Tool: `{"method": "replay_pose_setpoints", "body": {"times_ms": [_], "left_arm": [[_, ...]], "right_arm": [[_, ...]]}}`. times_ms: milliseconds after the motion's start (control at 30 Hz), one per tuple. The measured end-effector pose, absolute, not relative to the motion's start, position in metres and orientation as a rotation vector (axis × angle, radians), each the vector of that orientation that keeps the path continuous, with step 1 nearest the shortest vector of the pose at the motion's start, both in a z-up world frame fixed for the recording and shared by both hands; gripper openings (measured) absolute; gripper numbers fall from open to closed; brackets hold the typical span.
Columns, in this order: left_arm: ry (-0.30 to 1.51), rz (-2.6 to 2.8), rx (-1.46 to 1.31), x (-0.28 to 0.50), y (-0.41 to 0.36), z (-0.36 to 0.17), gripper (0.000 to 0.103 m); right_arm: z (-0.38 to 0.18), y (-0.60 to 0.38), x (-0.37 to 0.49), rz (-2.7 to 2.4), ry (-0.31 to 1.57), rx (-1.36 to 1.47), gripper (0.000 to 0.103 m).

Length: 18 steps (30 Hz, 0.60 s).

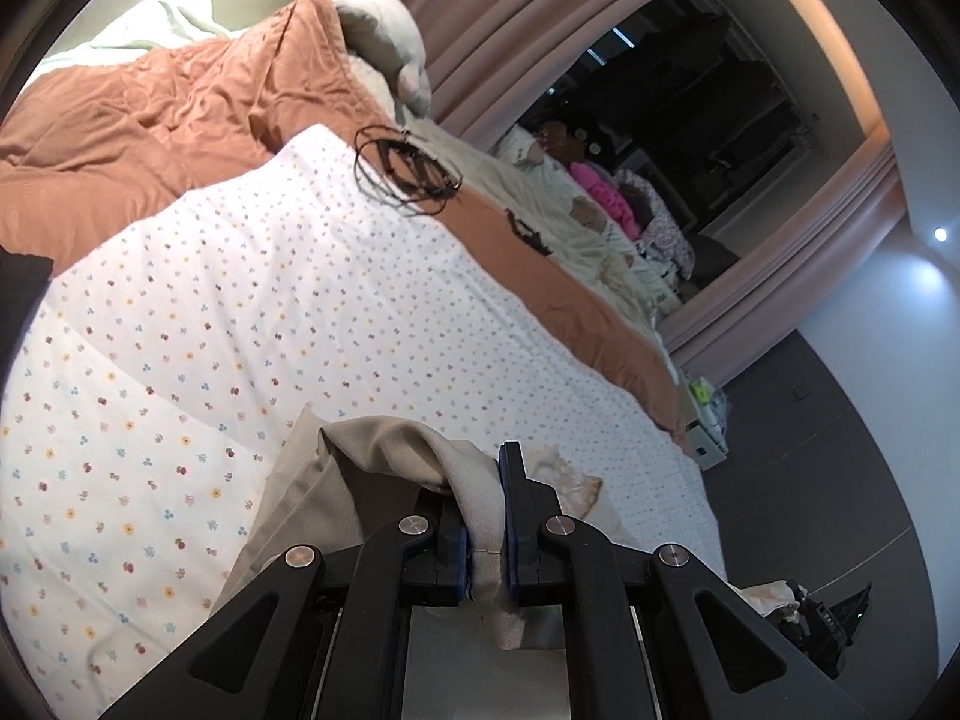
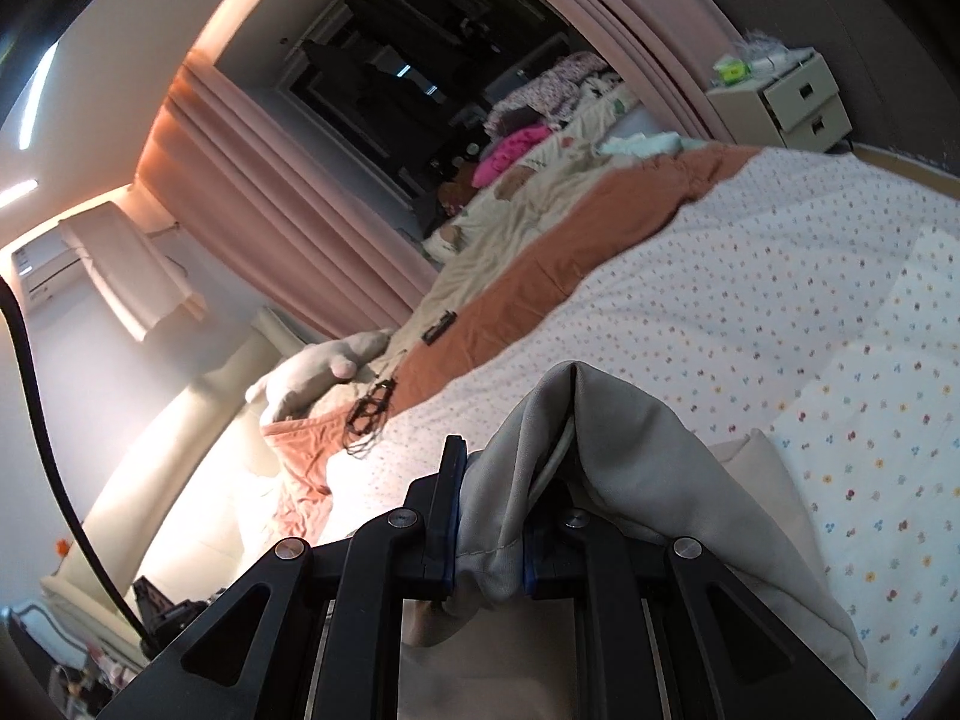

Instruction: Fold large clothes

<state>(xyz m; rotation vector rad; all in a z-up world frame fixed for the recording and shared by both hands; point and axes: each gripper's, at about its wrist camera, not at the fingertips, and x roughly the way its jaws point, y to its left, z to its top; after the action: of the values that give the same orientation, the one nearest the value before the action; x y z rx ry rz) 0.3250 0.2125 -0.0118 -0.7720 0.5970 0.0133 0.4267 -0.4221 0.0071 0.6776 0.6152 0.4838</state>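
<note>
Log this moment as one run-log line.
left gripper: shut on beige fabric garment | right gripper: shut on garment | below: floral bedsheet

Ahead of both grippers the floral bedspread (image 1: pixel 240 300) lies open; farther off, a black cord tangle (image 1: pixel 408 171) and the rumpled orange quilt (image 1: pixel 168 114) obstruct
</note>
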Motion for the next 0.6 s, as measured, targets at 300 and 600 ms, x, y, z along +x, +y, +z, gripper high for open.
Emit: {"method": "replay_pose_setpoints", "body": {"times_ms": [300,600], "left_arm": [[0.710,0.055,-0.806,0.375,0.221,-0.067,0.009],[0.750,0.037,-0.852,0.391,0.216,-0.088,0.082]], "right_arm": [[-0.046,-0.414,0.465,0.423,0.706,0.705,0.015],[-0.075,-0.402,0.474,0.286,0.780,0.712,0.080]]}}
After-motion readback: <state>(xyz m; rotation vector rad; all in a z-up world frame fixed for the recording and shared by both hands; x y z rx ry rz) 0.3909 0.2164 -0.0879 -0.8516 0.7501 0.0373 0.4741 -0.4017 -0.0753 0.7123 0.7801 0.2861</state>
